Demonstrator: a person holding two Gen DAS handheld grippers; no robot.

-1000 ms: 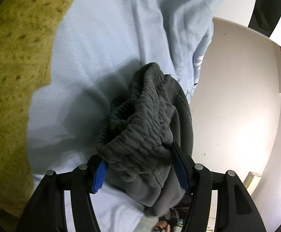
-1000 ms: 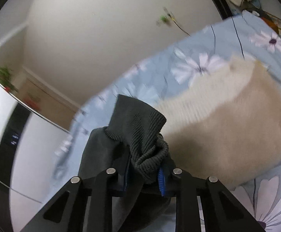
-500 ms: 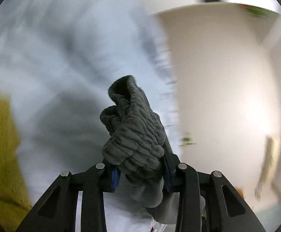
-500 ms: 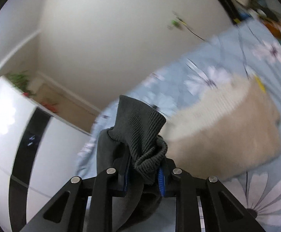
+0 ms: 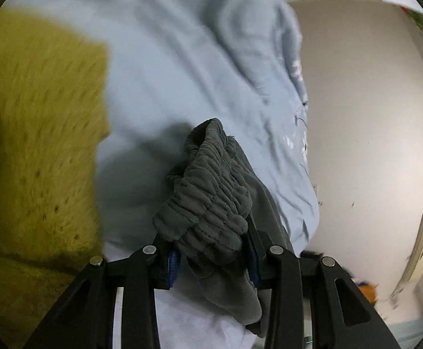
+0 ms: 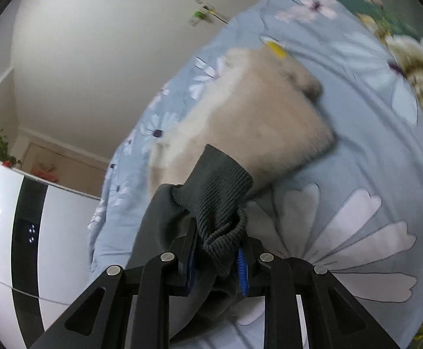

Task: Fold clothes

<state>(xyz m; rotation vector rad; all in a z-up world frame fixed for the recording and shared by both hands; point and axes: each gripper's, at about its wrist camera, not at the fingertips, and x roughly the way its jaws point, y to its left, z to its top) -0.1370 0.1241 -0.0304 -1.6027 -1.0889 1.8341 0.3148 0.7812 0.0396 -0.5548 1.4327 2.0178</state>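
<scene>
Left wrist view first: our left gripper (image 5: pixel 212 257) has its fingers (image 5: pixel 173 264) clamped on the bunched elastic waistband (image 5: pixel 208 200) of the grey pants (image 5: pixel 234 296). The cloth hangs up off the bed, its shadow falling on the pale blue sheet (image 5: pixel 182 67) beyond. To the left lies a mustard knit (image 5: pixel 33 133), spread flat as far as we can see. The white wall (image 5: pixel 371 131) fills the right side.

Now the right wrist view: our right gripper (image 6: pixel 215 264) is pinching the ribbed cuff (image 6: pixel 217 192) of the same grey pants, the cuff sticking up between the fingers (image 6: pixel 242 267) and the leg drooping away on the left. Beyond it a cream sweater (image 6: pixel 255 116) sits on the floral bedcover (image 6: pixel 357 145); it looks compact, maybe already folded, though blur makes that hard to confirm. A white cabinet (image 6: pixel 65 247) stands at the far left.

So we judge the pants are held at waist and cuff, lifted clear, with no fold made in them yet. They need laying out flat on the bed, then folding.
</scene>
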